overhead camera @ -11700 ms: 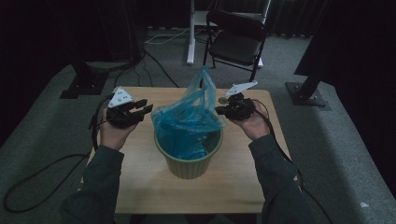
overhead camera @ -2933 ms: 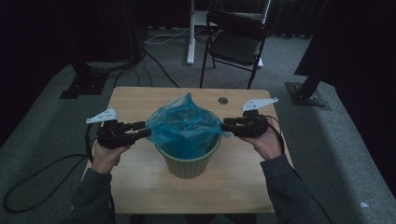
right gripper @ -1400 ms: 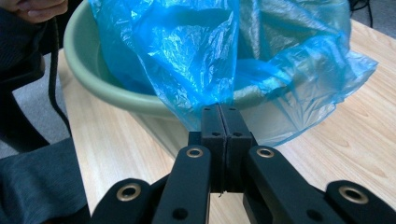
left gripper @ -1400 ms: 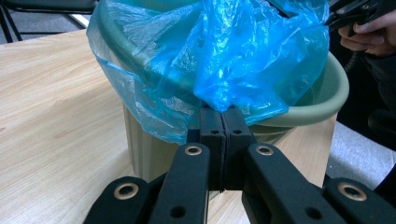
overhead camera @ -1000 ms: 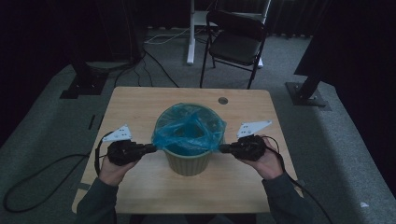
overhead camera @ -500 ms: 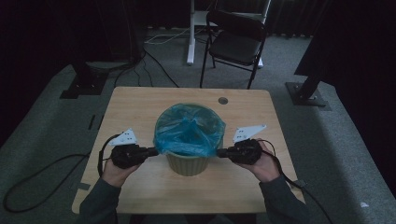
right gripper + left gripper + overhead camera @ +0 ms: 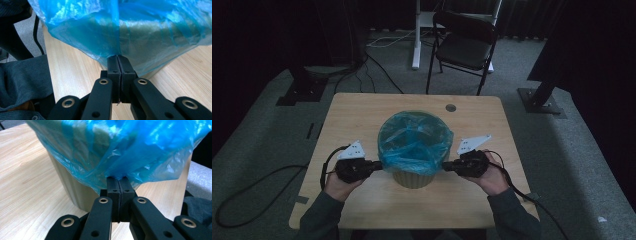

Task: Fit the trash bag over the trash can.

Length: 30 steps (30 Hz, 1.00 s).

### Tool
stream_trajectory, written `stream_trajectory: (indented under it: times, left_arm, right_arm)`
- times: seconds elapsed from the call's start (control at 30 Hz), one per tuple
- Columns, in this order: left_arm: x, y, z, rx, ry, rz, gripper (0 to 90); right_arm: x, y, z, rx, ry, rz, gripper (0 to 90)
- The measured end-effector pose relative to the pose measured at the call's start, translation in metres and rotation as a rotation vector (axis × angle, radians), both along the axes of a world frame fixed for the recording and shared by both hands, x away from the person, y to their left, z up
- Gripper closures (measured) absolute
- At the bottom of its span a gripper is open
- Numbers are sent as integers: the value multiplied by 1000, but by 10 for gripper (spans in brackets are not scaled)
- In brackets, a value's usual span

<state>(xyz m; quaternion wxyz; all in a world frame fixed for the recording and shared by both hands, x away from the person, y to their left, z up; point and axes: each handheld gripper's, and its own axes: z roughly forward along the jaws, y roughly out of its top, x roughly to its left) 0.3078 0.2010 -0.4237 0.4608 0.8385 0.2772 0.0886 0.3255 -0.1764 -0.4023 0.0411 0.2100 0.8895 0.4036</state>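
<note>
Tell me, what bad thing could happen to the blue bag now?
The bag might rip. Both the left gripper and the right gripper are shut on thin pinches of the blue bag, and the film looks pulled tight there, so a harder tug down could tear it.

The bin might tip or slide. It stands free on the table, so uneven pulling from the two sides could drag it over.
</note>
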Motion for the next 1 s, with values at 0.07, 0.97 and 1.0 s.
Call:
stream_trajectory:
  times: [0.07, 0.97, 1.0]
  left_arm:
    - [0, 0, -1, 9, 1, 6, 894]
    - [-17, 34, 25, -110, -78, 20, 576]
    - [-17, 34, 25, -110, -78, 20, 572]
  right_arm:
    - [0, 0, -1, -12, -3, -2, 892]
    - [-12, -16, 28, 99, -52, 25, 639]
    - [-12, -16, 28, 99, -52, 25, 639]
